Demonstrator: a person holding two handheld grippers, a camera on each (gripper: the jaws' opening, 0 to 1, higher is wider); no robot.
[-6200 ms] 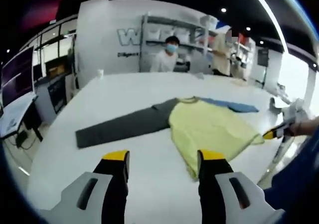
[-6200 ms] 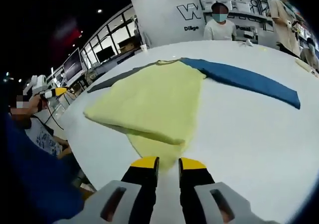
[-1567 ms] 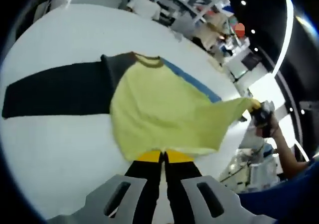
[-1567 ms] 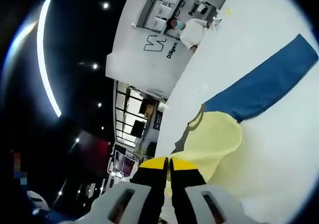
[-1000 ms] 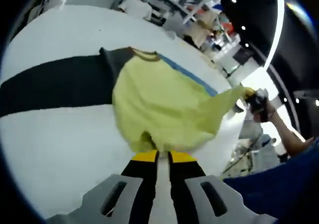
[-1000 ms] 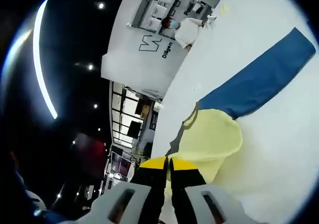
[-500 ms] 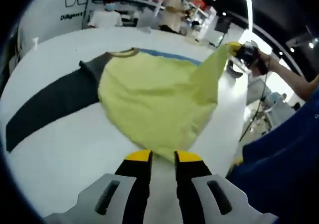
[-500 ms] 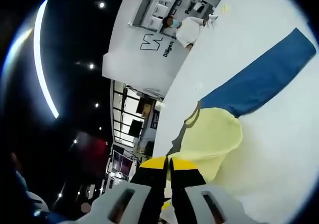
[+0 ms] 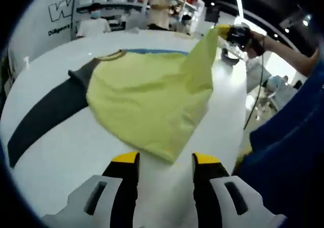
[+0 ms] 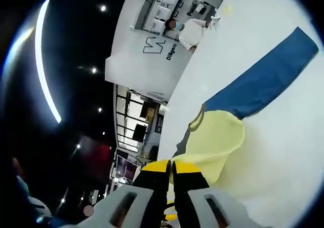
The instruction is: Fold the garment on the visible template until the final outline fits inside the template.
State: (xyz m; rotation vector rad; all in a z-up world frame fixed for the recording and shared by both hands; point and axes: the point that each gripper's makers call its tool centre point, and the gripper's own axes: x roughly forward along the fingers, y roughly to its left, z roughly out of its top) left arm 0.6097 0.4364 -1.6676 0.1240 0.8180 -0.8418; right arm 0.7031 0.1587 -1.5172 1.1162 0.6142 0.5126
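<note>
A yellow garment (image 9: 147,99) with one dark grey sleeve (image 9: 45,114) and one blue sleeve (image 9: 162,51) lies on the white table (image 9: 61,157). My left gripper (image 9: 165,159) is open just short of the garment's near hem corner, with nothing between its jaws. In the left gripper view my right gripper (image 9: 235,35) holds another hem corner lifted off the table at the upper right. In the right gripper view my right gripper (image 10: 170,164) is shut on the yellow fabric (image 10: 215,137), with the blue sleeve (image 10: 263,83) stretched out beyond it.
The table edge (image 9: 238,137) runs close on the right, next to the person's blue clothing (image 9: 283,152). A cable (image 9: 255,91) hangs from the right gripper. A person in white (image 10: 191,31) stands at the table's far side, before shelves and a white wall.
My left gripper has opened and let go of the yellow hem, which now lies on the table. The right gripper stays shut on its raised corner.
</note>
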